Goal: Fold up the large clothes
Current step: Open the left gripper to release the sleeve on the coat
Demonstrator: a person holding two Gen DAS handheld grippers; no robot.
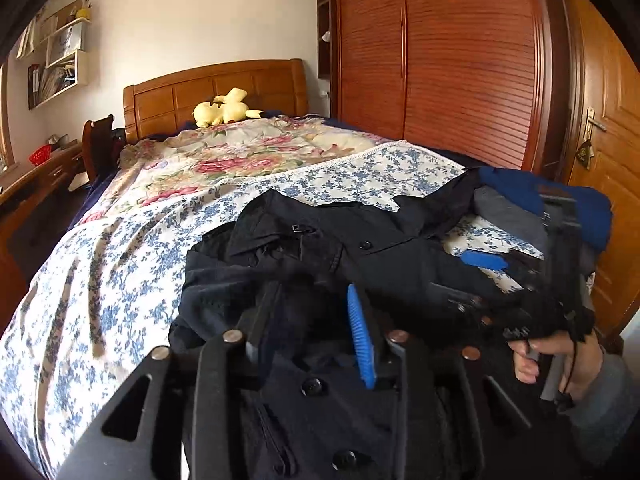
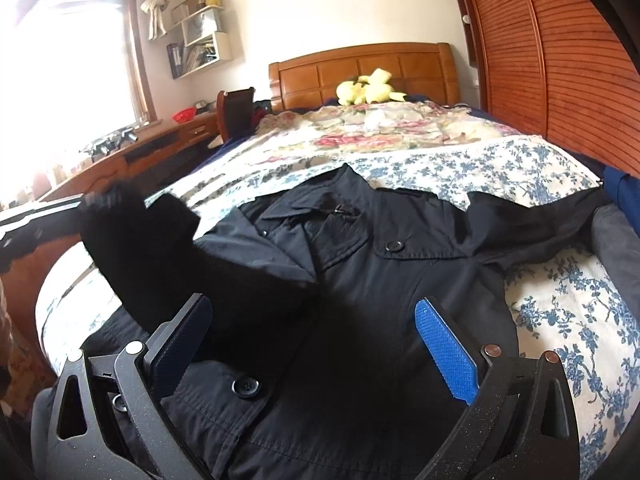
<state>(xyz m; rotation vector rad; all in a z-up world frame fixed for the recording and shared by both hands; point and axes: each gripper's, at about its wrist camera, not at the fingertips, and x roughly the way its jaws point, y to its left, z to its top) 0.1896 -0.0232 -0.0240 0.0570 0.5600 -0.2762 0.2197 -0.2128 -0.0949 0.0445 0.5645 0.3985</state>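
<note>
Left tool [image 1: 310, 332]: fingers clamped on a fold of the black buttoned cotton coat [image 1: 320, 248].
Right tool [image 2: 316, 344]: fingers spread wide, holding nothing, above the coat.
Coat: lying on the blue-flowered white bed sheet [image 2: 500, 164].

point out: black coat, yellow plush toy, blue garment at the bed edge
black coat [image 2: 360, 240]: right wrist view, chest panel by the lapel.
yellow plush toy [image 1: 226, 111]: left wrist view, its body, by the headboard.
blue garment [image 1: 516, 192]: left wrist view, upper fold.
</note>
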